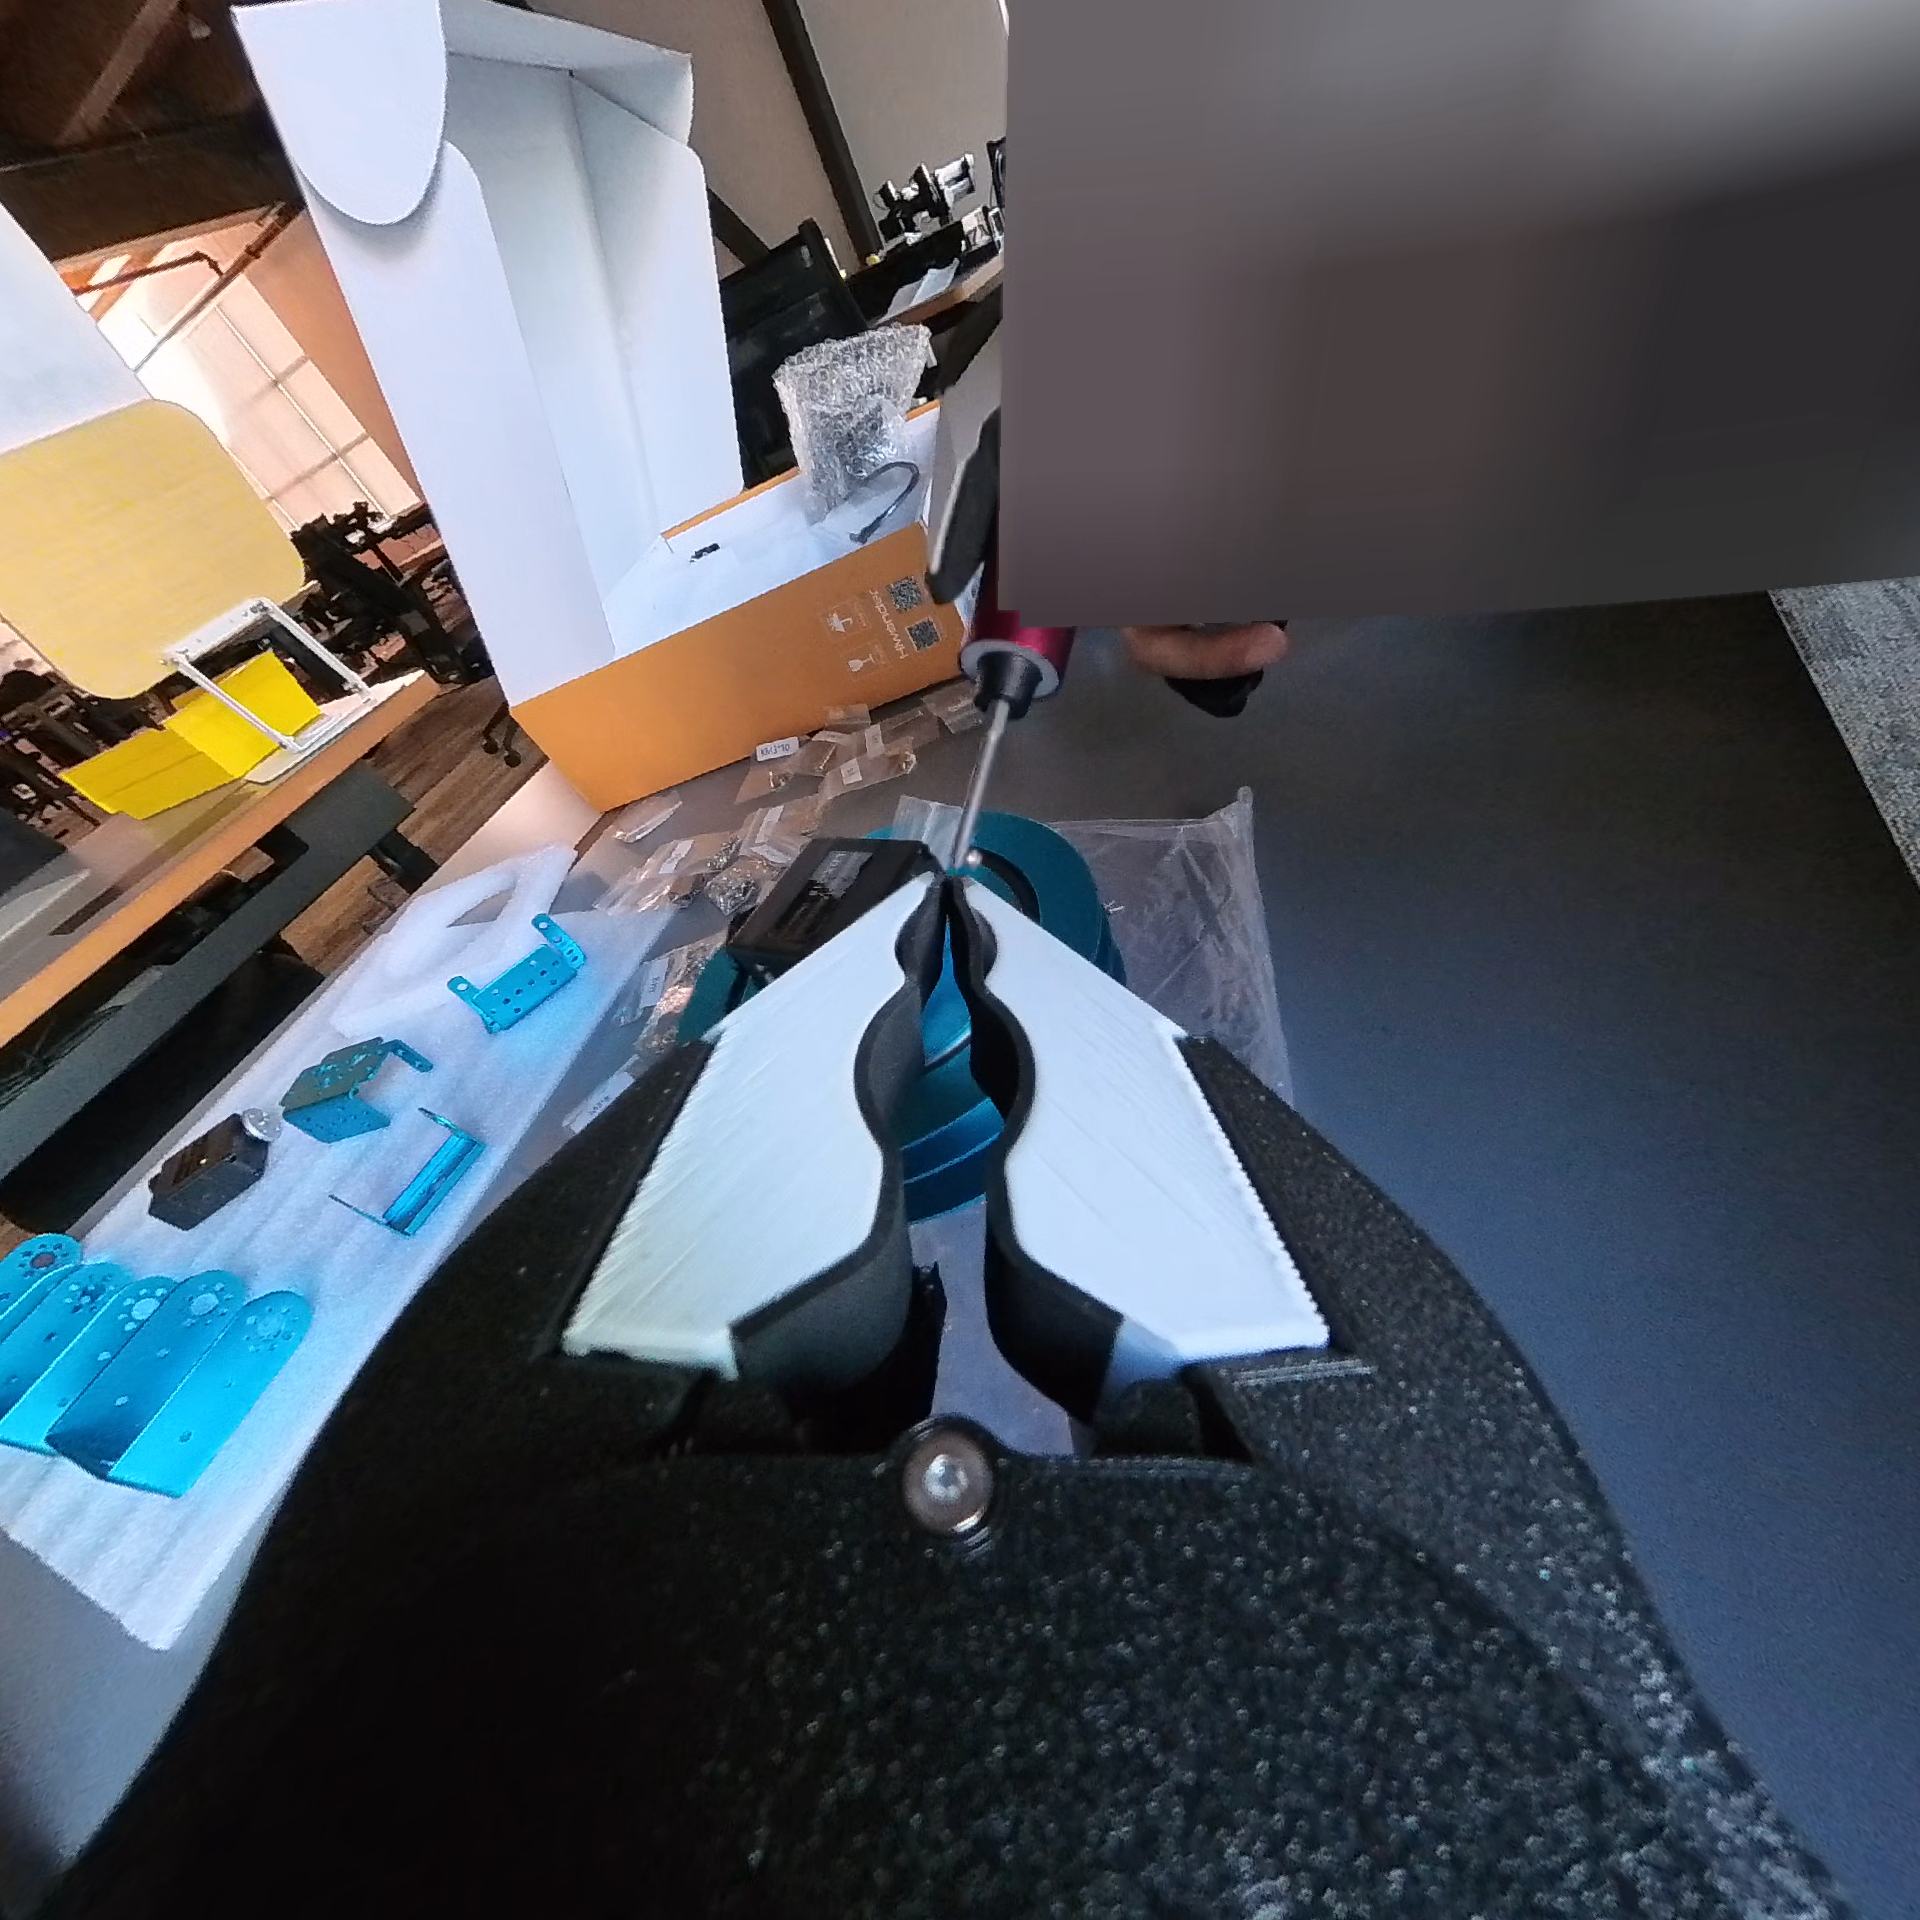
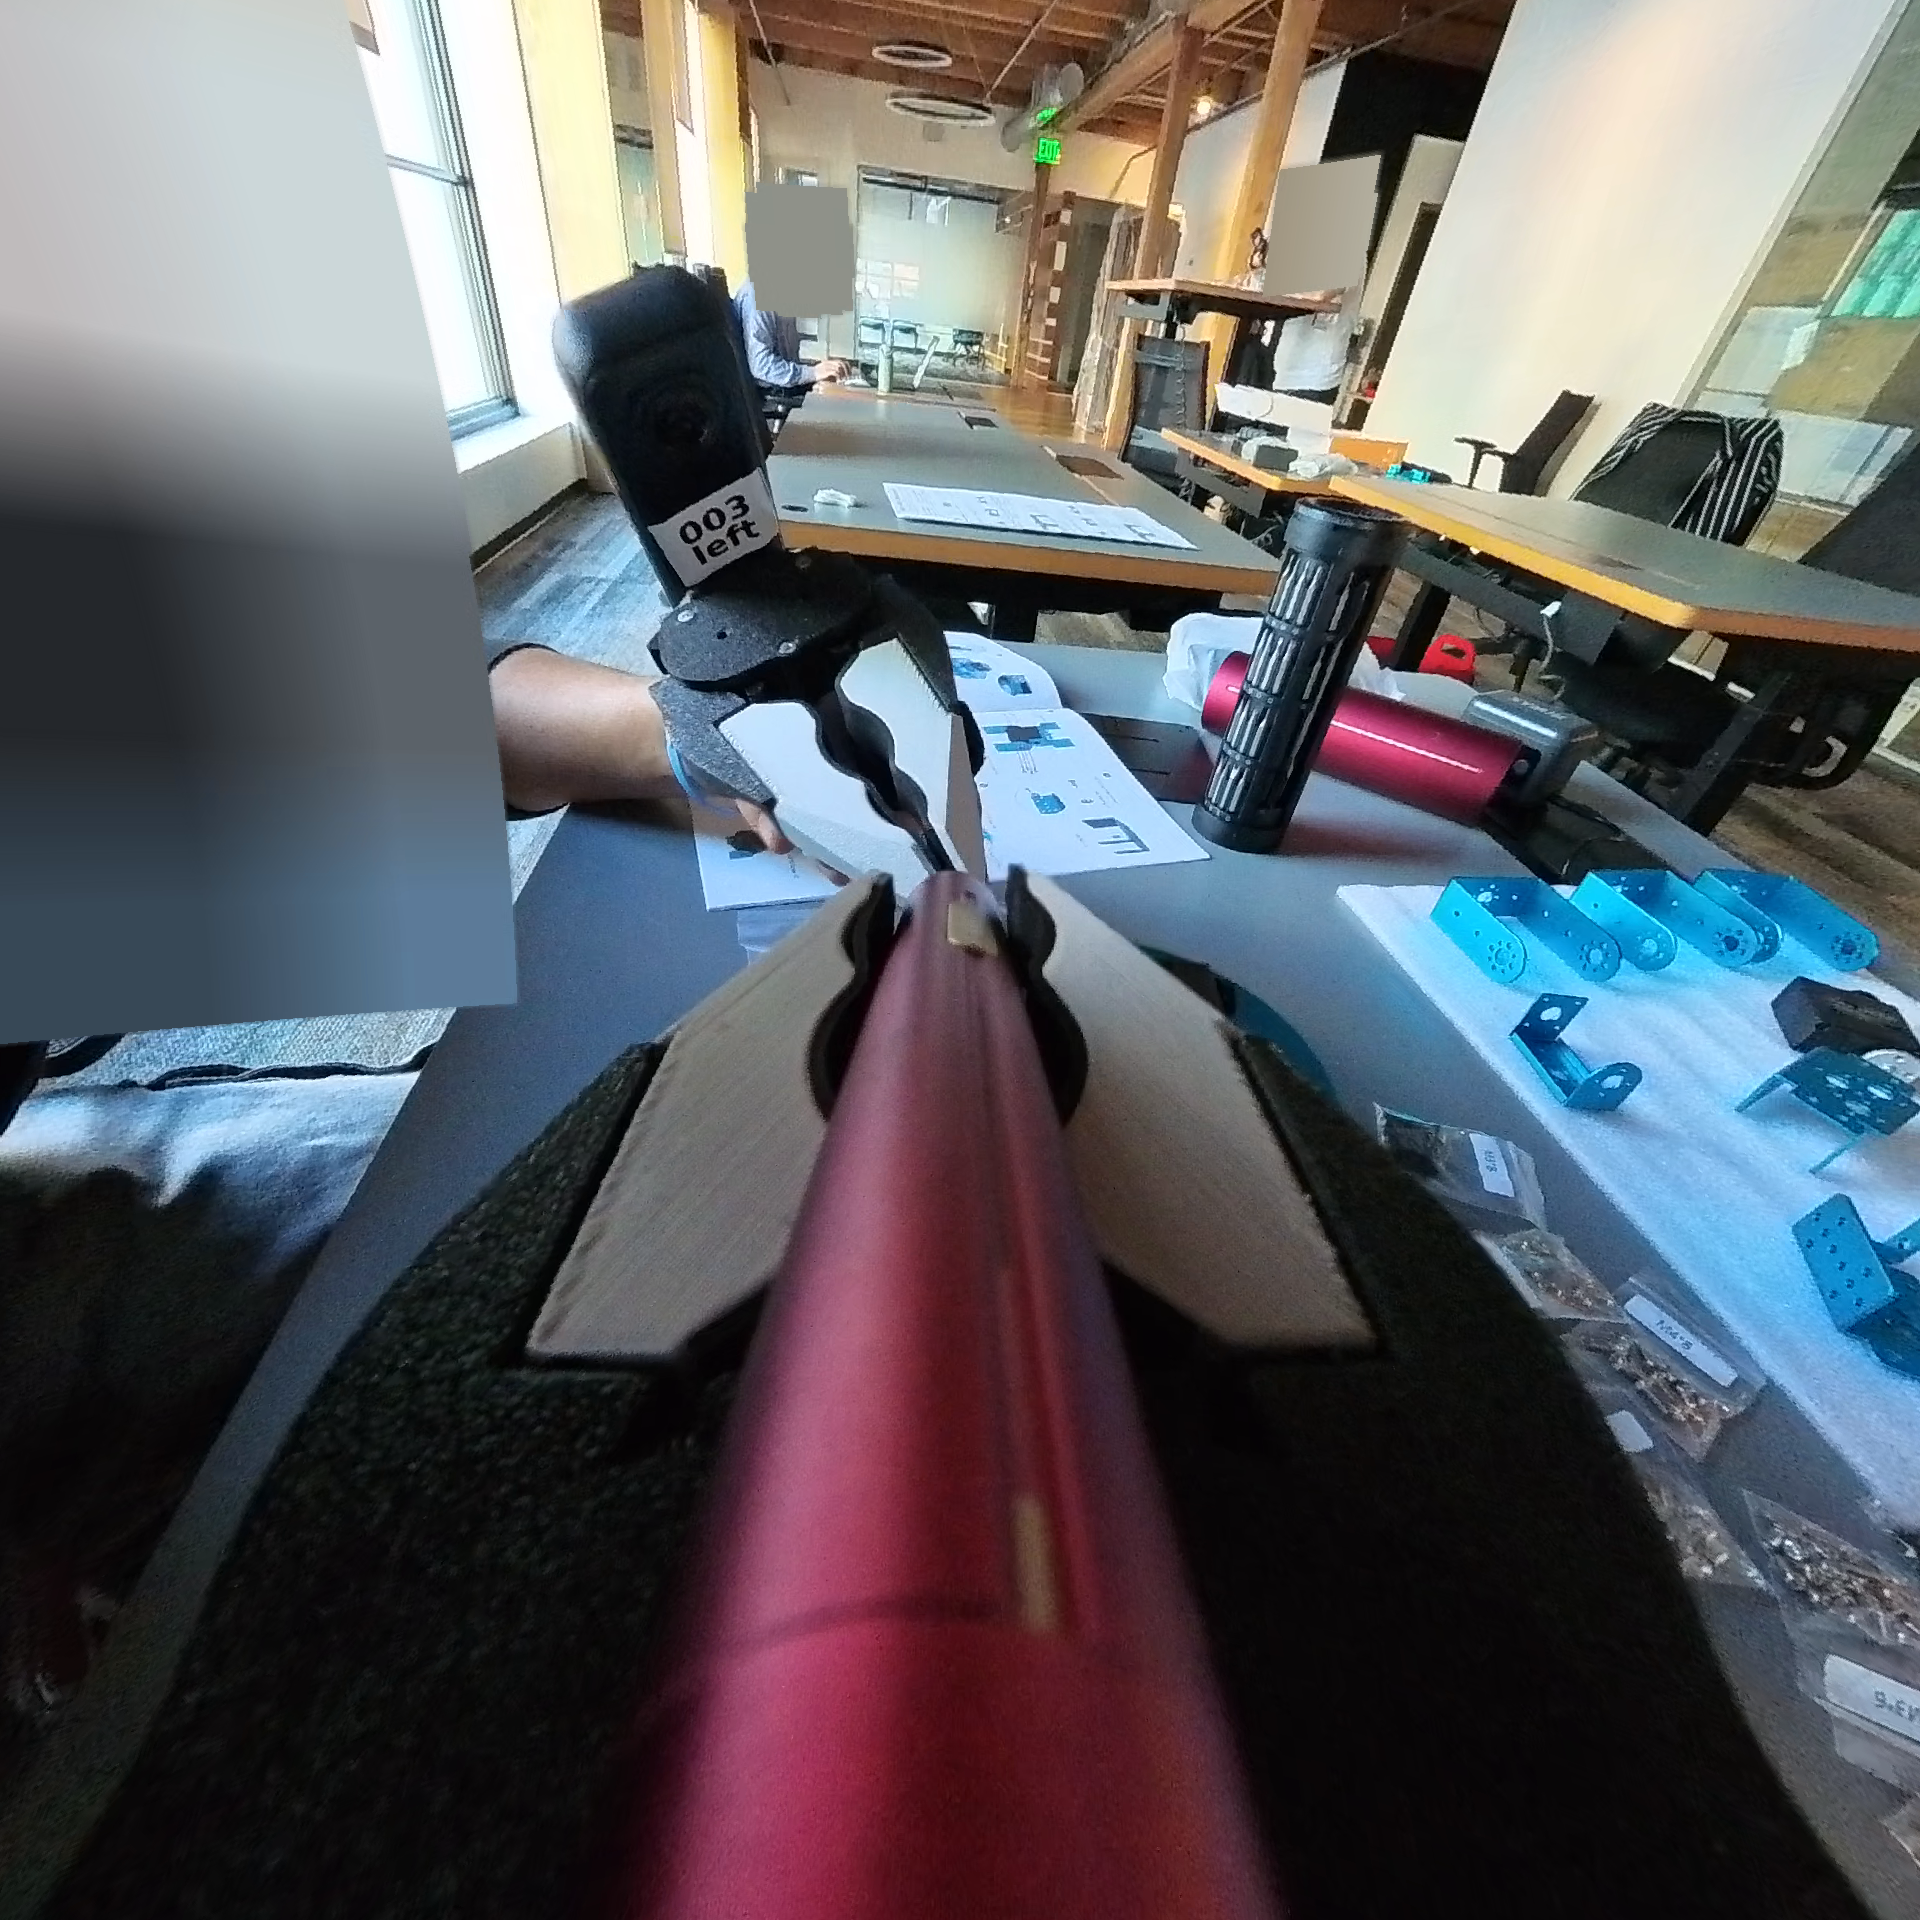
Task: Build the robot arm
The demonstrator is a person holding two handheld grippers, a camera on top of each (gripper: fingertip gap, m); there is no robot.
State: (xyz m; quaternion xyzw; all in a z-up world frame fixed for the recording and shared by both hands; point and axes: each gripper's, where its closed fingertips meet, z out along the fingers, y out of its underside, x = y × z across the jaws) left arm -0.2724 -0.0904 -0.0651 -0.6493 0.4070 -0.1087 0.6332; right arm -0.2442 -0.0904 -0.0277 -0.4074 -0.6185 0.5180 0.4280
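My left gripper is shut, its tips pressed together at the corner of a black servo block that sits on a teal round base. I cannot tell whether anything small is pinched between the tips. My right gripper is shut on a red screwdriver that runs forward between its fingers. In the left wrist view the screwdriver's red handle is above and its thin metal shaft points down, its tip right at my left fingertips. The left gripper also shows in the right wrist view, just ahead of the screwdriver.
An open orange and white box holds bubble wrap. Small bags of screws lie around it. A white foam sheet carries blue brackets and a second servo. A black bit holder, red tube and booklet lie behind. Spacing between my two grippers at the tips: around 5 cm.
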